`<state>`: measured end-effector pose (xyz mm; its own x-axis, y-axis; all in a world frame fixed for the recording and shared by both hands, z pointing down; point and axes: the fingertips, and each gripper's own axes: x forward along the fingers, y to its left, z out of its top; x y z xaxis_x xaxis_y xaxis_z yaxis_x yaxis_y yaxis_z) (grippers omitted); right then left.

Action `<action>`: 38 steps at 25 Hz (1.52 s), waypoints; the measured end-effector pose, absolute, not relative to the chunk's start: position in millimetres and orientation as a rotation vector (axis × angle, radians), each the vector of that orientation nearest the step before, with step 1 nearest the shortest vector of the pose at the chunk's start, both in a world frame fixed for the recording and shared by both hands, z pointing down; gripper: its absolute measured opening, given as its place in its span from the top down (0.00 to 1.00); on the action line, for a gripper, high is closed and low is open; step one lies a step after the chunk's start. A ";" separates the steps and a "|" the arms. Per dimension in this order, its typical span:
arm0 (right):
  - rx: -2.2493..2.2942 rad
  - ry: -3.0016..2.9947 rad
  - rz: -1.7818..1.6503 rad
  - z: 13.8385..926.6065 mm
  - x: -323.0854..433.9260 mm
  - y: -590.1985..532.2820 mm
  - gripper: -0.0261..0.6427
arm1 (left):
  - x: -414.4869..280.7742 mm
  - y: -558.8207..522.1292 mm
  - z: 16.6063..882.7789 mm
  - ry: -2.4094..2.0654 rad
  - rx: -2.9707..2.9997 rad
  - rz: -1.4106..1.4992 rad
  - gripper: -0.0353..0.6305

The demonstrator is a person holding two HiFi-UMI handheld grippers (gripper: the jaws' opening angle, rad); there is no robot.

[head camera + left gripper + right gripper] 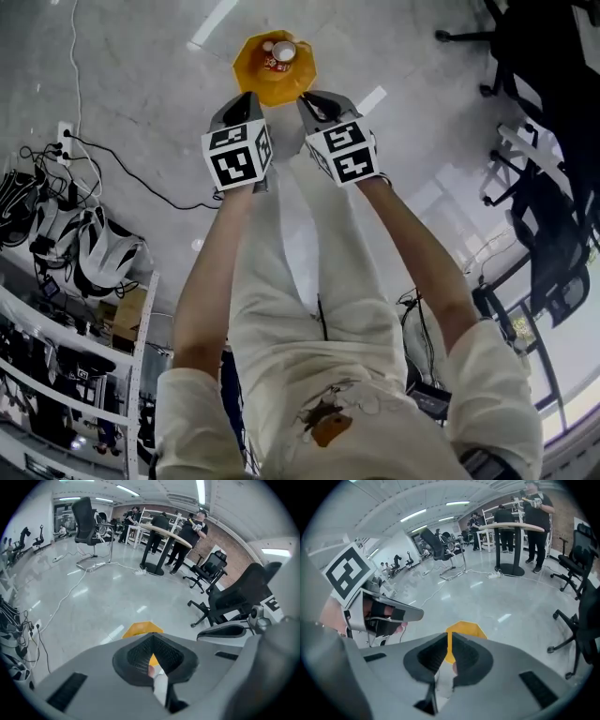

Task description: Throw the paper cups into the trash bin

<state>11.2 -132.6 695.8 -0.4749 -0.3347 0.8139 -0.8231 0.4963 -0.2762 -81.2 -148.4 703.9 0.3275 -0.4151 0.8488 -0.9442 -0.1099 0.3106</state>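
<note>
One yellow trash bin [247,73] stands on the polished grey floor, holding what look like two paper cups [279,54], one with a round end facing up. The left gripper [247,96] is clenched and empty. The right gripper [311,97] is closed to a slit, also empty.

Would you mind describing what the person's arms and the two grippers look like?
The left gripper and right gripper both have grey bodies and black ribbed pads on the jaws. Each carries a cube of black-and-white square markers. The arms are bare below short cream sleeves, which match the cream trousers.
</note>
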 end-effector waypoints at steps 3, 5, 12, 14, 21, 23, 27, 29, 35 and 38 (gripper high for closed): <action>0.945 -2.074 0.860 639.7 9.5 -129.7 0.91 | -85.4 -144.4 643.5 -1.259 1.736 0.718 0.94; 0.955 -2.105 0.851 598.8 7.2 -128.1 0.92 | -87.8 -139.7 602.5 -1.274 1.761 0.701 0.94; 0.976 -2.250 0.766 459.3 3.1 -129.9 0.92 | -75.0 -122.3 468.6 -1.291 1.888 0.619 0.94; 0.985 -2.293 0.727 417.6 4.1 -135.1 0.93 | -70.3 -120.2 433.8 -1.297 1.924 0.588 0.94; 0.995 -2.430 0.605 278.2 16.9 -115.3 0.94 | -51.8 -89.6 304.1 -1.281 2.080 0.506 0.94; 1.016 -2.453 0.566 247.2 25.1 -104.6 0.94 | -47.0 -77.2 271.5 -1.263 2.125 0.480 0.94; 1.092 -2.501 0.519 193.4 32.3 -85.2 0.95 | -49.6 -52.9 210.7 -1.243 2.183 0.412 0.94; 1.125 -2.521 0.524 171.4 34.2 -74.5 0.95 | -51.2 -42.6 184.5 -1.249 2.223 0.396 0.94; 1.231 -2.578 0.427 111.0 34.4 -47.9 0.95 | -56.0 -26.9 133.9 -1.255 2.336 0.360 0.94; 1.265 -2.604 0.418 92.6 39.8 -36.3 0.95 | -50.4 -24.9 122.1 -1.247 2.376 0.357 0.94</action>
<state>39.8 -36.3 92.6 -0.6072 -0.7302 0.3133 -0.7916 0.5902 -0.1584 -50.4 -24.9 122.1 0.5623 -0.7154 0.4147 -0.8265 -0.5024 0.2539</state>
